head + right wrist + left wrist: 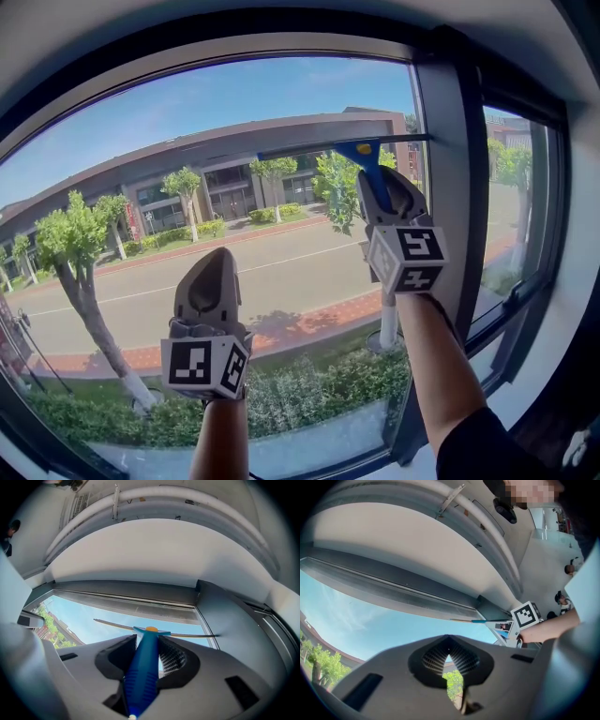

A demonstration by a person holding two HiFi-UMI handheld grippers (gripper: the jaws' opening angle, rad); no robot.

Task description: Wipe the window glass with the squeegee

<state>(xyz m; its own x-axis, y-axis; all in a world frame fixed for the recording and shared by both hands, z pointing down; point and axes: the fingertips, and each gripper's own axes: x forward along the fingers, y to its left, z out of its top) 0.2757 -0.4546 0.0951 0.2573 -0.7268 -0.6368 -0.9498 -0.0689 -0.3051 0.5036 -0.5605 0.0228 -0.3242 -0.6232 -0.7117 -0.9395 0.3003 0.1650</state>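
Squeegee (364, 150) tight in right tongs (382, 186), arm high; left tongs (217, 262) lower, closed, empty.

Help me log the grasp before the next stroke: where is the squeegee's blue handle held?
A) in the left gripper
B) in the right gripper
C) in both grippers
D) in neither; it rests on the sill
B: the right gripper view shows the right gripper shut on the squeegee handle, while the left gripper is shut with nothing in it.

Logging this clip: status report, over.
Right gripper shut on squeegee, blade near top of window glass. Left gripper shut, empty. Blade's right end at window frame.
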